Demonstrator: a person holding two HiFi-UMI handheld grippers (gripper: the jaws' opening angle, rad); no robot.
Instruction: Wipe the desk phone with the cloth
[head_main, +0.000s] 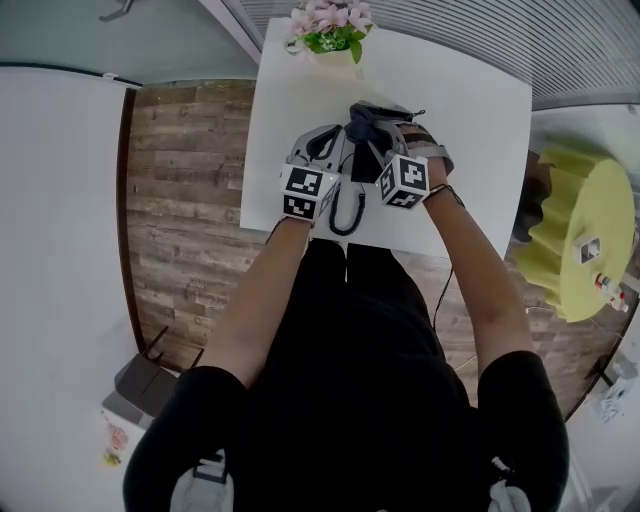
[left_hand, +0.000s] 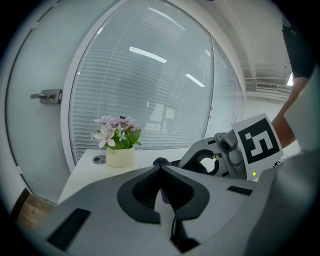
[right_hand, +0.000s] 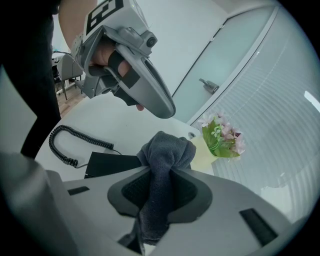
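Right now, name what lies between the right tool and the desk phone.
The grey cloth, clamped in the right tool, above the desk phone: right gripper view.

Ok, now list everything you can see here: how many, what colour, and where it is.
table: one, white, on the wood floor
desk phone: one, black, on the table's near side
coiled cord: one, black, on the table beside the desk phone
cloth: one, dark grey, bunched up, held above the table
potted flowers: one, pink and white blooms in a cream pot, at the table's far edge
round table: one, yellow-green, off to the right
left gripper: one, grey, jaws together, empty
right gripper: one, grey, clamped on the cloth
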